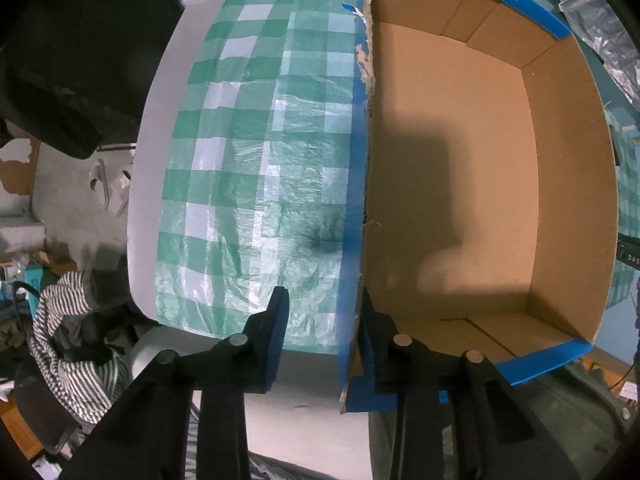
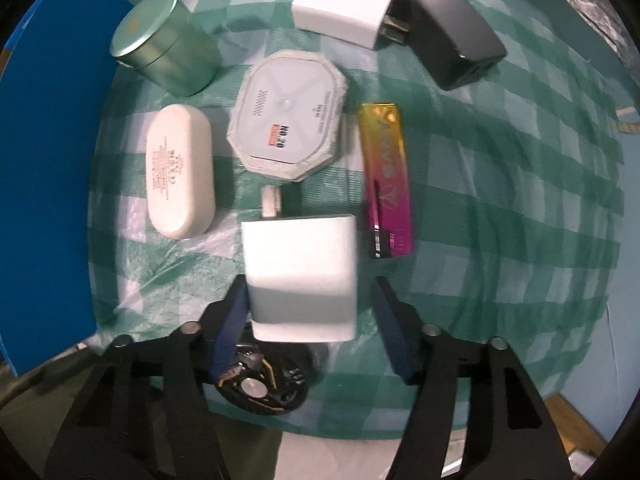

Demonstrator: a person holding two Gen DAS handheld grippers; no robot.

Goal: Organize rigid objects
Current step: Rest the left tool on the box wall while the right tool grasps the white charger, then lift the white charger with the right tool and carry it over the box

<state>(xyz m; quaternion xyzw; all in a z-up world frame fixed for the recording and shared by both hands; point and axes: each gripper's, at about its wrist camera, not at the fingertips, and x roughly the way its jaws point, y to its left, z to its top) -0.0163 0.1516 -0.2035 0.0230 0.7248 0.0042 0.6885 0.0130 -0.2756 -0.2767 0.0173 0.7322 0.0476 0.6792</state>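
Green-checked tablecloth [image 2: 500, 208], items laid loose for sorting: my right gripper [image 2: 308, 320], half-open, straddles the near white charger block [image 2: 300, 276] without a firm pinch, while my left gripper [image 1: 322, 332], narrowed, brackets the empty cardboard box's wall [image 1: 365, 184], presumably steadying it.

both cameras look straight down from close above the desk. the left wrist view sits over the cardboard box [image 1: 460, 168] wall; the right wrist view sits over scattered objects. they share the checked cloth [image 1: 248, 152] and the box's blue side.
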